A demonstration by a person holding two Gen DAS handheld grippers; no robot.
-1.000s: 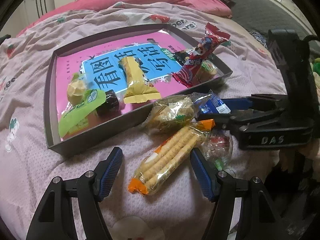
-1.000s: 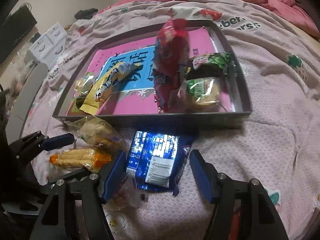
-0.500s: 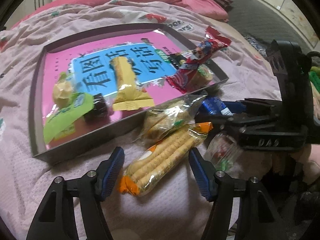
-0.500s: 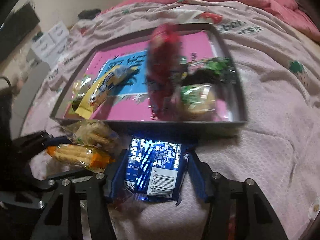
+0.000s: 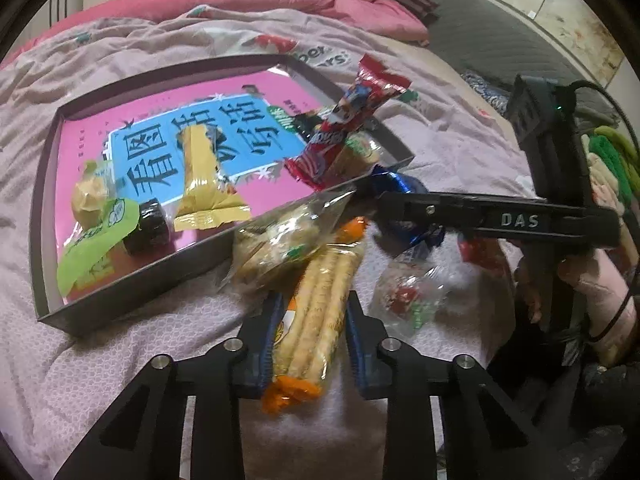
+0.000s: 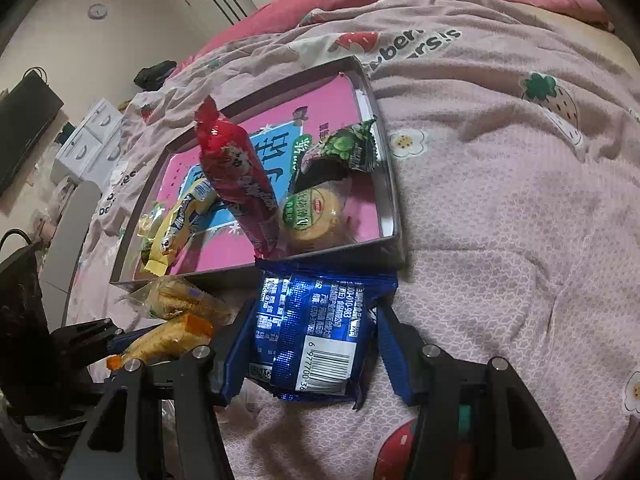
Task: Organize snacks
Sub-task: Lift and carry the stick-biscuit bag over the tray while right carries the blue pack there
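My left gripper (image 5: 310, 332) is shut on an orange-ended pack of wafer sticks (image 5: 320, 312) lying on the bed in front of the grey tray (image 5: 132, 298). My right gripper (image 6: 310, 344) is shut on a blue foil snack pack (image 6: 316, 328), held at the tray's near edge (image 6: 394, 216); it also shows in the left wrist view (image 5: 404, 208). The tray holds a red candy bag (image 6: 236, 176), a yellow bar (image 5: 200, 176), a green packet (image 5: 92, 248), a round cake (image 6: 316, 216) and a dark green packet (image 6: 344, 152).
A clear pack of biscuits (image 5: 280, 244) leans on the tray's front wall. A clear bag with red and green sweets (image 5: 408, 296) lies on the pink blanket to the right. A pink duvet (image 5: 240, 0) lies at the far end of the bed.
My left gripper moved forward and closed on the wafer stick pack. My right gripper closed on the blue pack and lifted it toward the tray.
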